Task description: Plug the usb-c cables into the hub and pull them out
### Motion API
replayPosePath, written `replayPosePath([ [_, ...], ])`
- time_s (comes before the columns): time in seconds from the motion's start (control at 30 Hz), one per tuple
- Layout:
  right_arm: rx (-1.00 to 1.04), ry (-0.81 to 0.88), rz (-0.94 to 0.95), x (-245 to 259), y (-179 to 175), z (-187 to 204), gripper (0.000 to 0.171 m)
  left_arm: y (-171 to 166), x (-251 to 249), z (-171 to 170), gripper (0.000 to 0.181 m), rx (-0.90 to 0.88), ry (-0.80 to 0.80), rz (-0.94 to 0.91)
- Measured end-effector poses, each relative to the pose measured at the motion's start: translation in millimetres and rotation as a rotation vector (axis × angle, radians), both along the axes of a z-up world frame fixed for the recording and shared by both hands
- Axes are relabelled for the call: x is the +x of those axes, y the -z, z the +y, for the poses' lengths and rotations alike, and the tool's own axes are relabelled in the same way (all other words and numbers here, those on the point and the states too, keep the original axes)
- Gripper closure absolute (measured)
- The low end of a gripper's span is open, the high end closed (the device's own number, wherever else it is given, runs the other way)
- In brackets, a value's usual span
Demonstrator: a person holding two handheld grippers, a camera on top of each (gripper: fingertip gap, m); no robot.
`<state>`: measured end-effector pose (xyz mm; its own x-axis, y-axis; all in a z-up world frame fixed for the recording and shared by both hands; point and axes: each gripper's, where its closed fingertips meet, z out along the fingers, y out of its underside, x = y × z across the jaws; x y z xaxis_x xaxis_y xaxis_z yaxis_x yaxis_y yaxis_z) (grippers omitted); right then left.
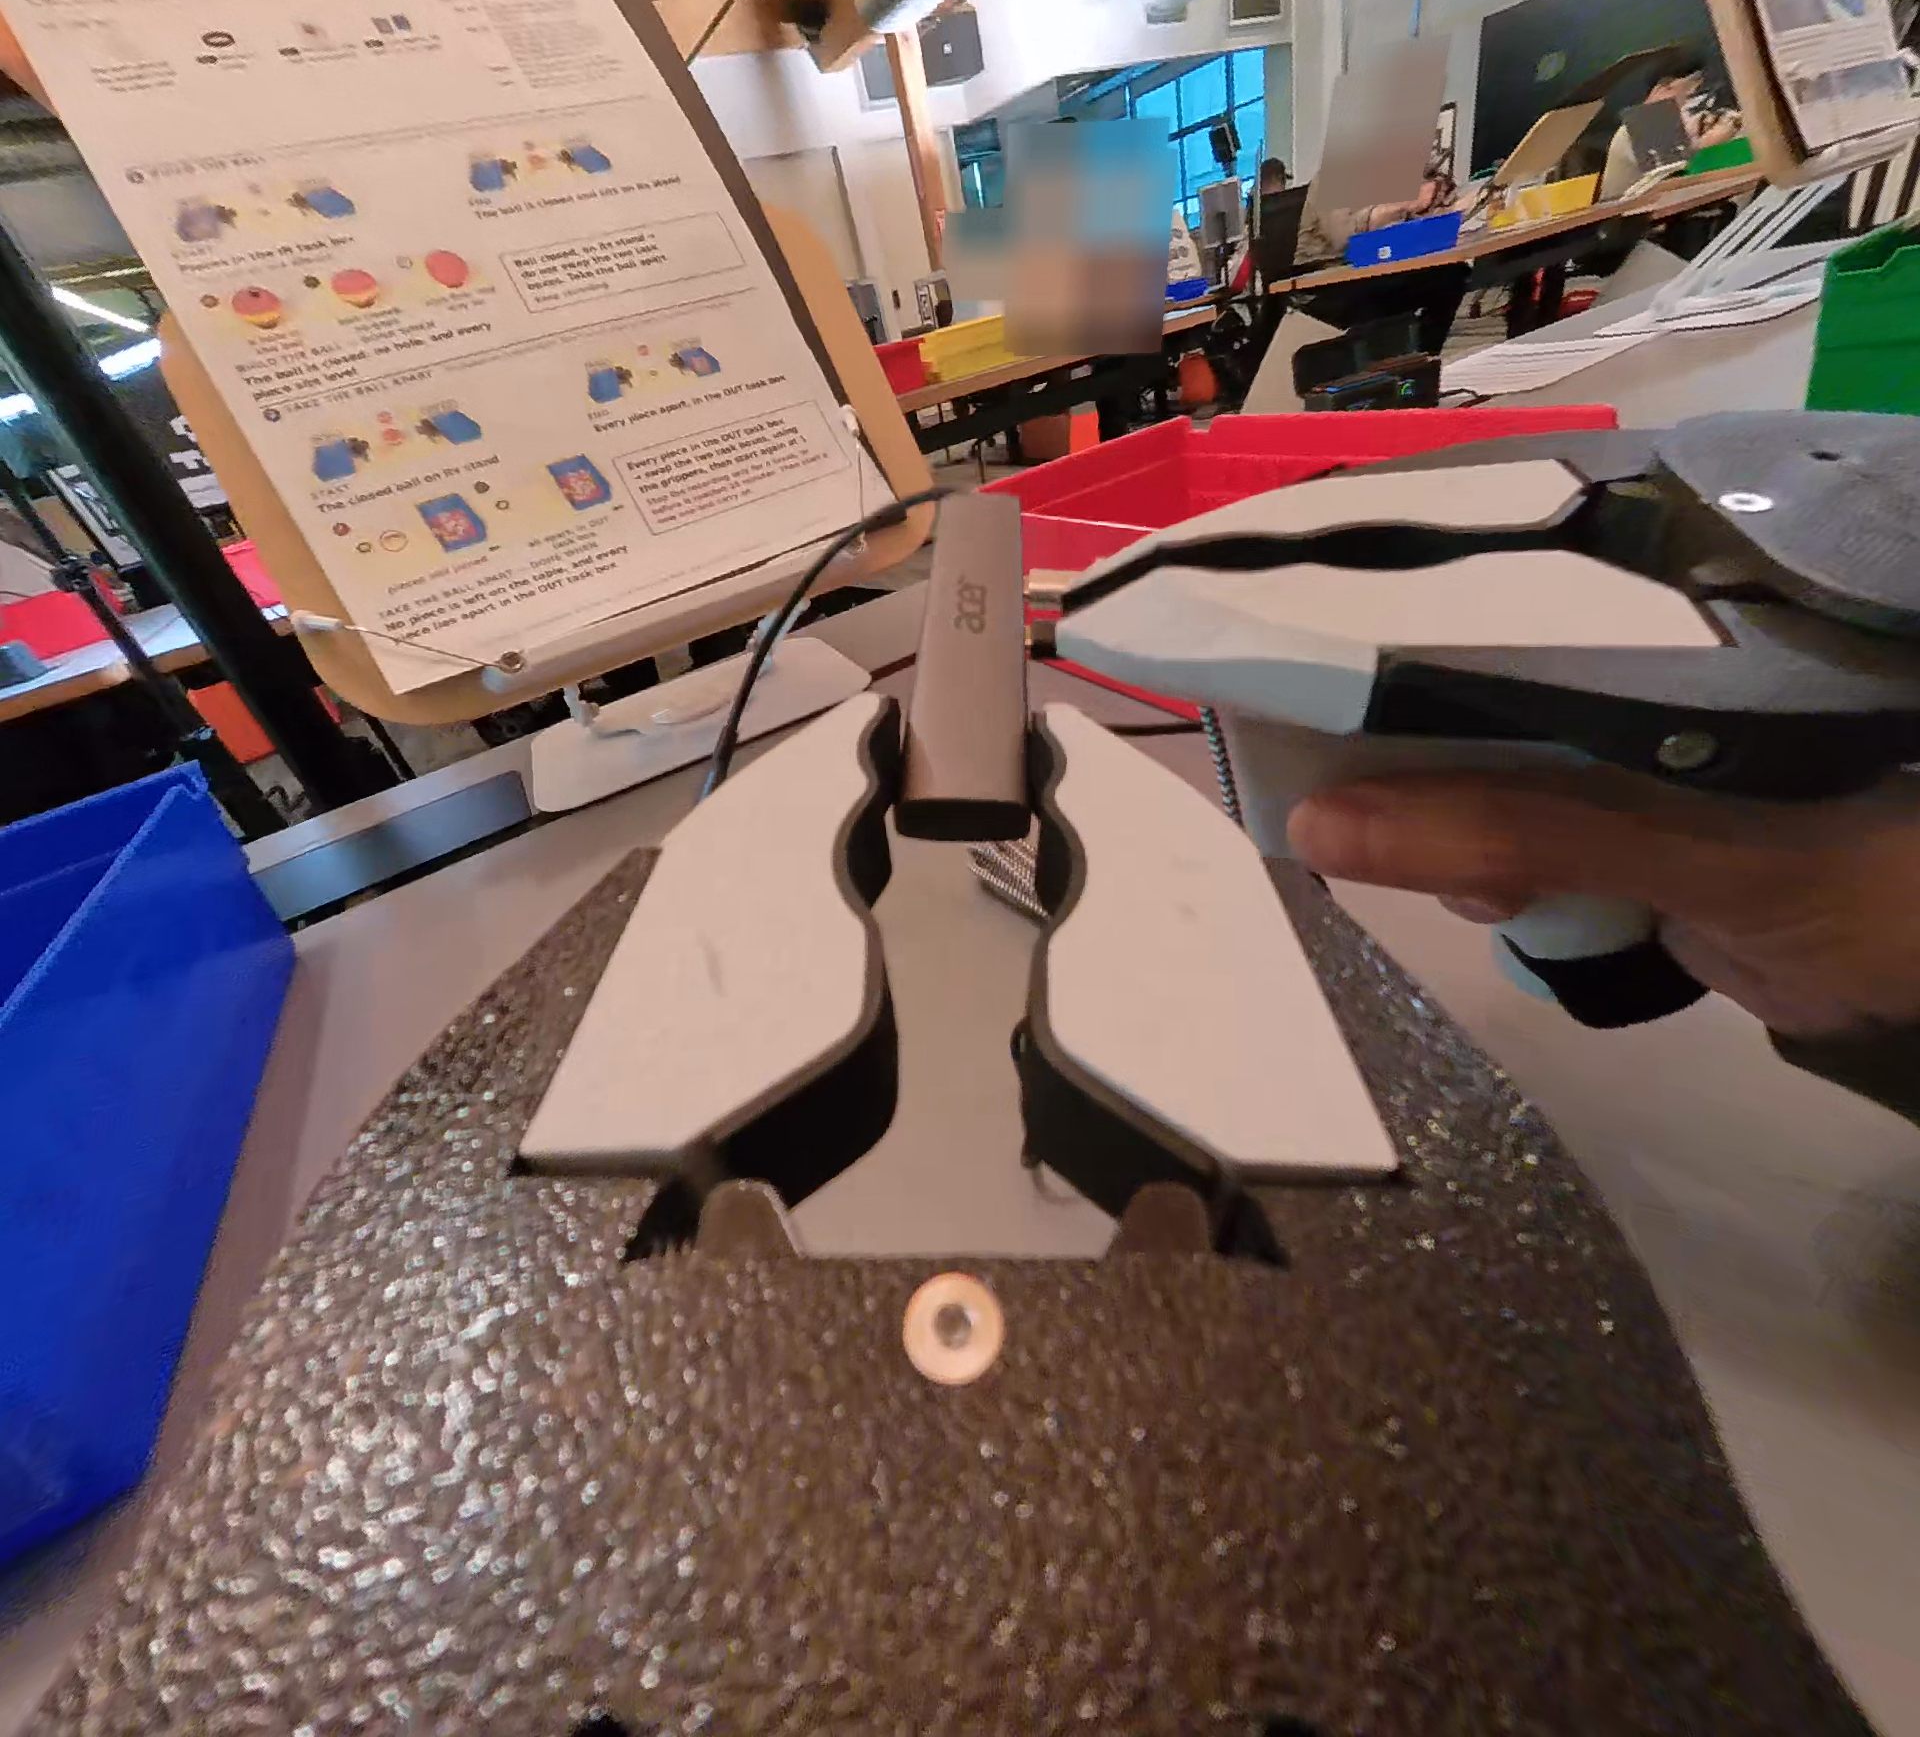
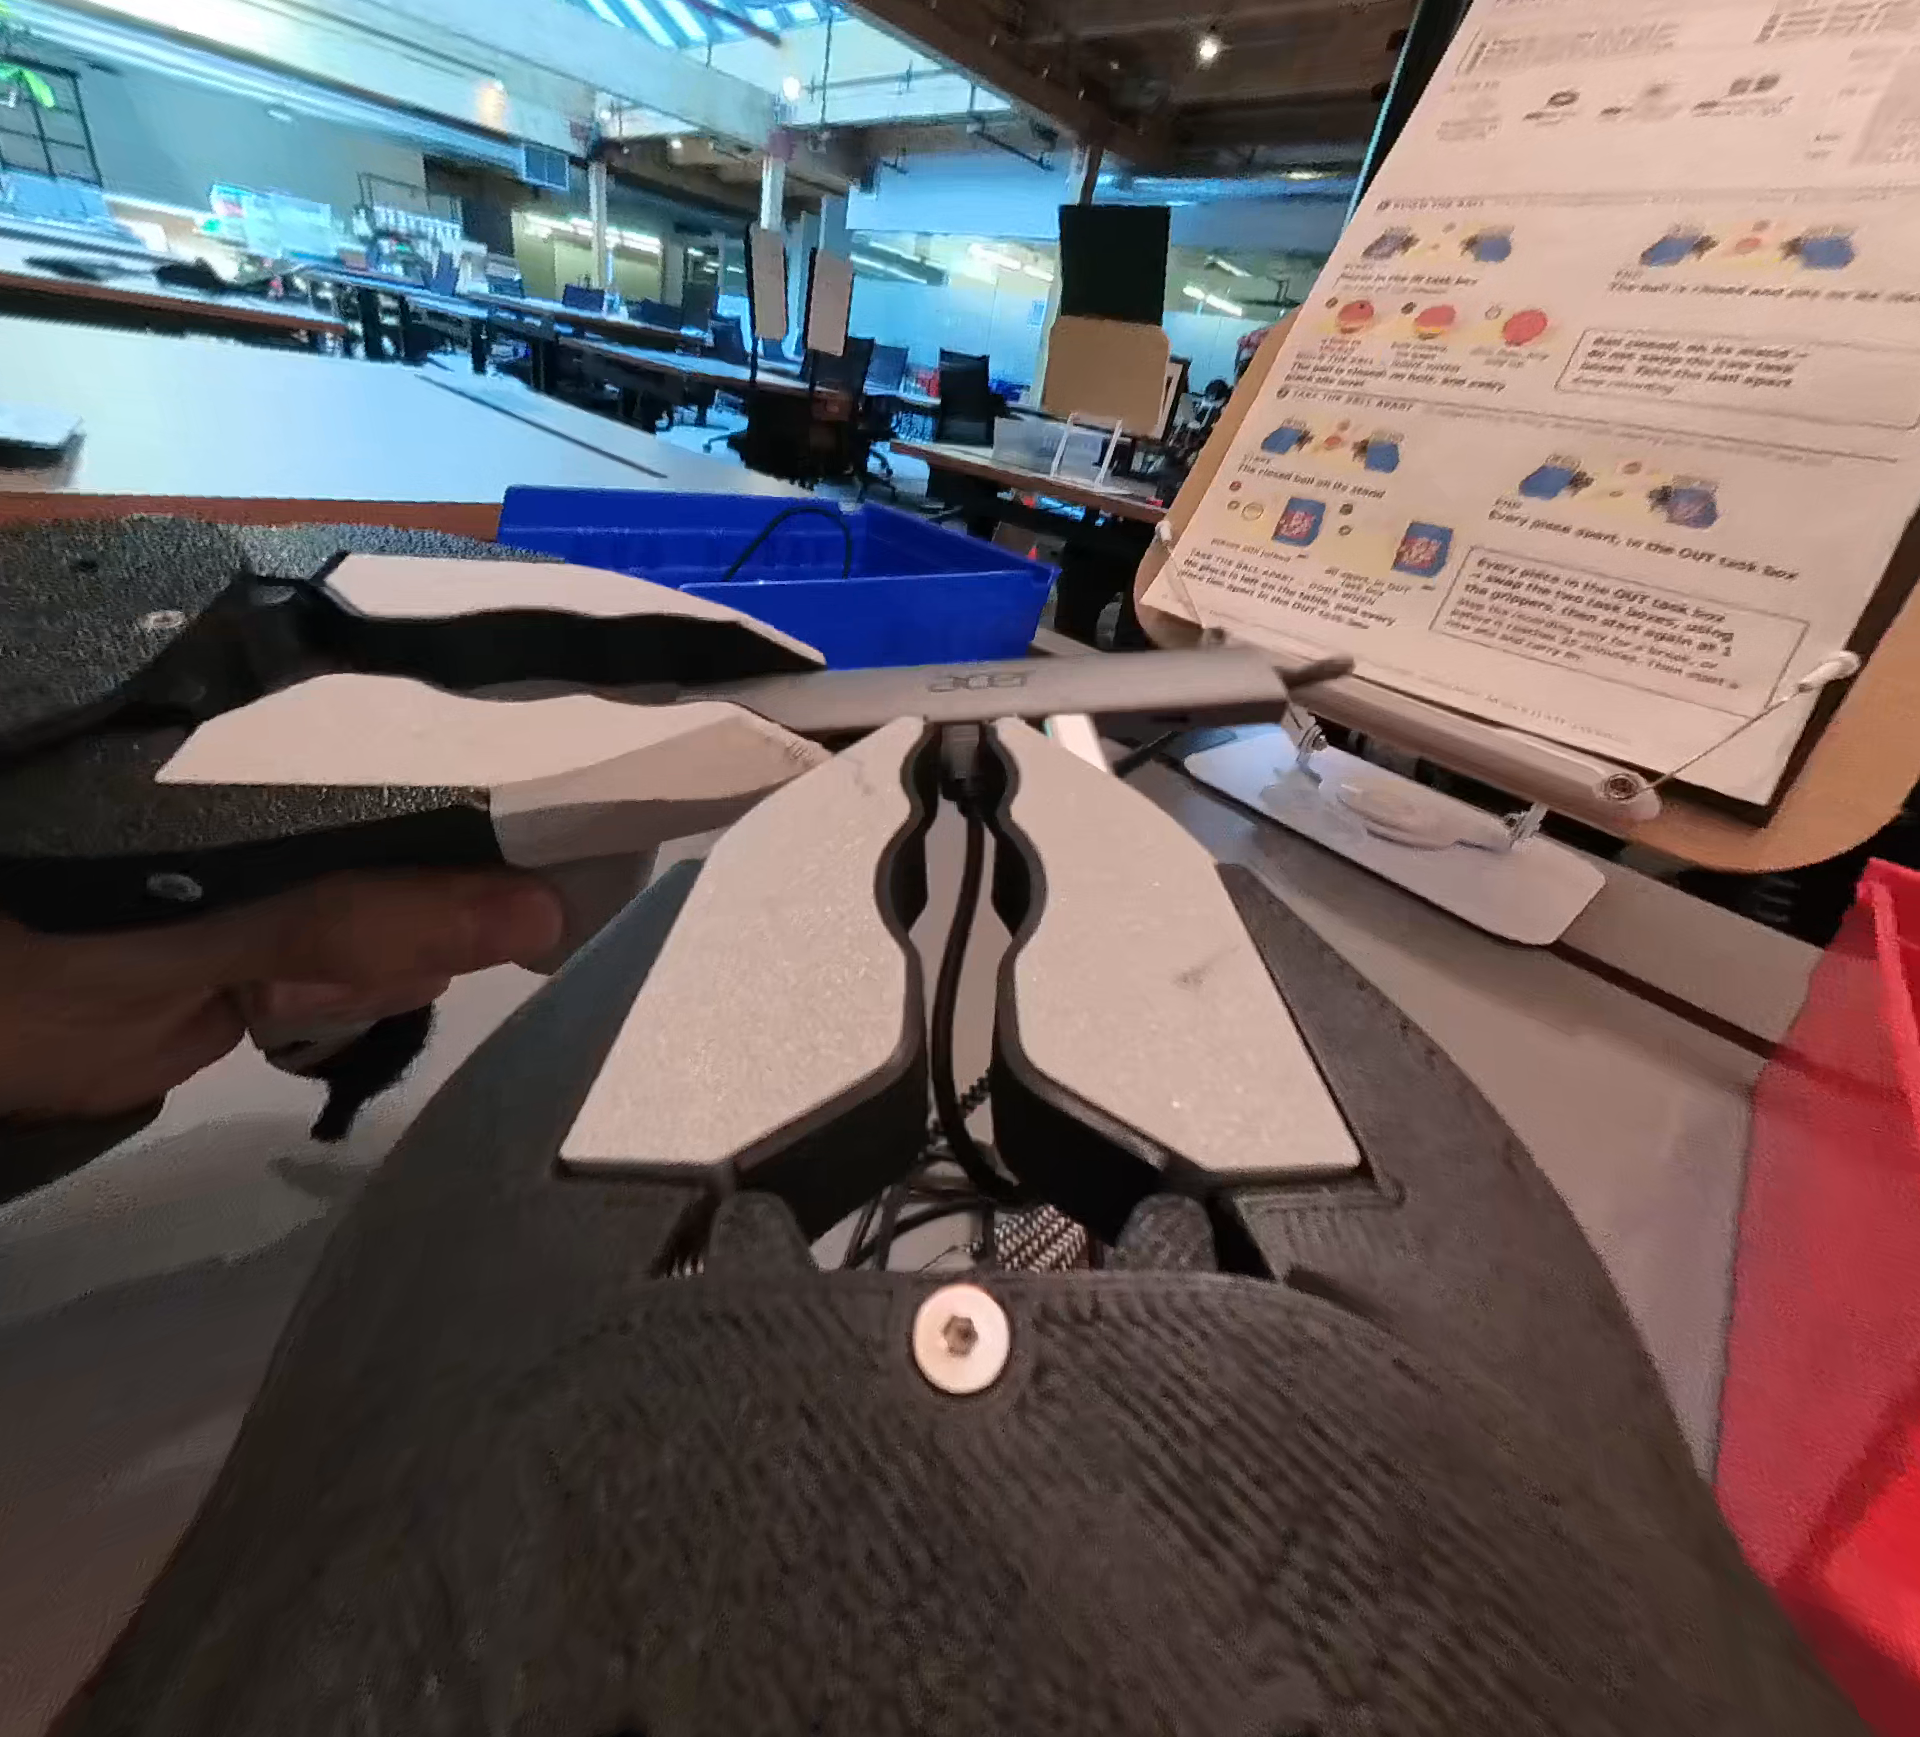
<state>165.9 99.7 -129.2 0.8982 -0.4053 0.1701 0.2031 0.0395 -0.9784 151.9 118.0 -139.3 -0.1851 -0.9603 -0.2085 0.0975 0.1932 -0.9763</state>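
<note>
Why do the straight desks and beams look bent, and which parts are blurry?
Left wrist view: wide-angle lens bows the edges; the instruction sheet is soft, the grey hub sharper. Right wrist view: skylight glare top left, the blue bin slightly soft, the black cable crisp.

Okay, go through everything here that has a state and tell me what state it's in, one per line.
Hub: lifted, gripped at one end.
Left hand-held gripper: shut on hub.
Right hand-held gripper: shut on plug.
Plug: at the hub's side; seating unclear.
Blue bin: open, holds a black cable.
</note>
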Motion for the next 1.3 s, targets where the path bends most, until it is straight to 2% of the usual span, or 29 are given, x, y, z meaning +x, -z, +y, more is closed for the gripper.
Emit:
replayPosePath([
  [0.2, -0.049, 0.033, -0.022, 2.6, 6.3, 2.2, 0.152, -1.9, -0.8, 5.6, 0.158, -0.003, -0.009, -0.009],
  [0.33, -0.04, 0.008, 0.044, 2.0, 9.8, 4.3, 0.159, -1.2, -0.8, 4.2, 0.158, 0.015, -0.004, -0.01],
  [0.53, -0.043, 0.013, 0.071, 2.7, 12.3, 5.4, 0.16, -2.0, -1.0, 4.7, 0.158, 0.032, -0.013, -0.017],
  [0.7, 0.02, 0.002, 0.071, -0.6, 5.3, 3.1, 0.16, -8.2, -3.1, 2.9, 0.158, -0.05, 0.027, -0.062],
  [0.9, 0.058, -0.015, -0.016, -10.1, -5.5, 2.0, 0.161, -2.2, -1.0, 2.9, 0.153, -0.118, 0.061, -0.03],
  [1.0, -0.002, 0.003, -0.092, -11.5, -2.5, 4.4, 0.161, -3.1, -2.2, 0.3, 0.153, -0.163, 0.092, -0.03],
  [1.2, -0.126, 0.069, -0.291, -9.3, 4.1, 0.8, 0.161, 4.9, -1.0, -1.7, 0.147, -0.283, 0.207, 0.178],
  [1.3, -0.151, 0.075, -0.341, -12.6, 5.1, 3.0, 0.161, 5.5, -2.7, -0.2, 0.151, -0.3, 0.224, 0.233],
])
